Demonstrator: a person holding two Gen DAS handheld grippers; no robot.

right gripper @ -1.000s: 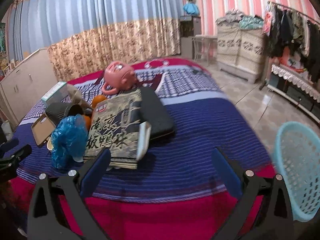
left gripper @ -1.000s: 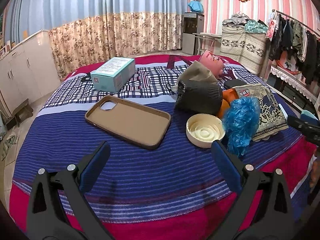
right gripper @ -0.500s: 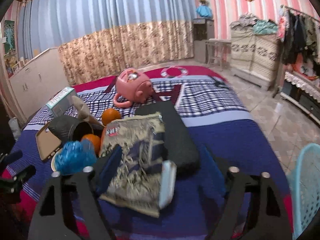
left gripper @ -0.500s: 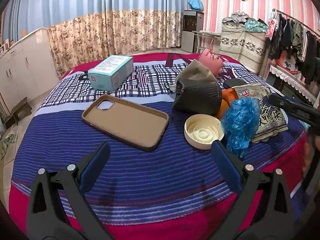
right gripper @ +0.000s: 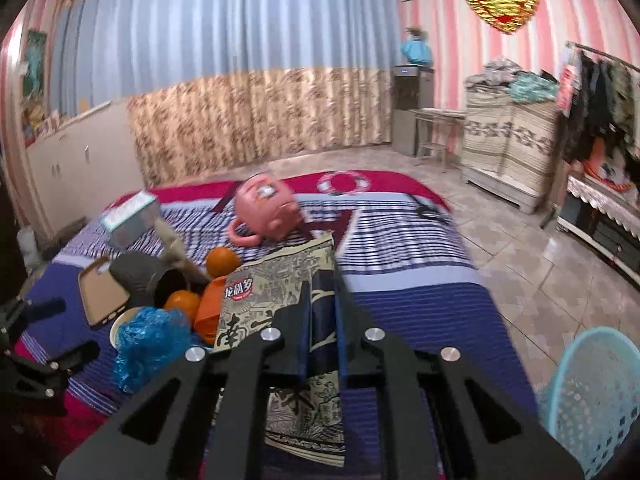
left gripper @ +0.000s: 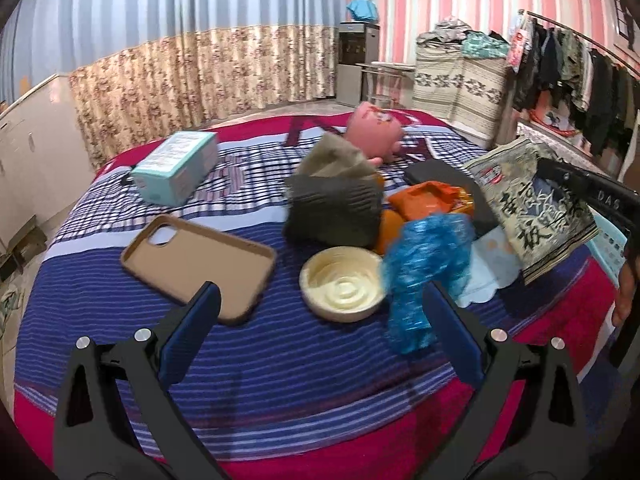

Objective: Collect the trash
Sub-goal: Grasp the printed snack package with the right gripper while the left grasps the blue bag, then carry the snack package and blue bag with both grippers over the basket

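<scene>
A printed snack bag (right gripper: 280, 296) with black characters hangs lifted off the striped bed (right gripper: 412, 304). My right gripper (right gripper: 322, 292) has its jaws closing, pads pinching the bag's edge. In the left wrist view the same bag (left gripper: 536, 208) hangs tilted at the right under the right gripper (left gripper: 592, 192). My left gripper (left gripper: 322, 296) is open and holds nothing, hovering near the bed's front. A crumpled blue plastic bag (left gripper: 424, 264) and a cream bowl (left gripper: 340, 284) lie just beyond its fingertips. An orange wrapper (left gripper: 428, 200) sits behind them.
A brown phone case (left gripper: 200, 260), a dark knit pouch (left gripper: 332, 208), a teal box (left gripper: 176, 164), a pink toy (left gripper: 374, 128) and oranges (right gripper: 222, 260) lie on the bed. A light blue basket (right gripper: 592, 396) stands on the floor at the right. Clothes rack far right.
The right gripper's jaws closed from wide open onto the printed bag and lifted it off the bed. The left gripper drifted slightly toward the bowl and blue bag.
</scene>
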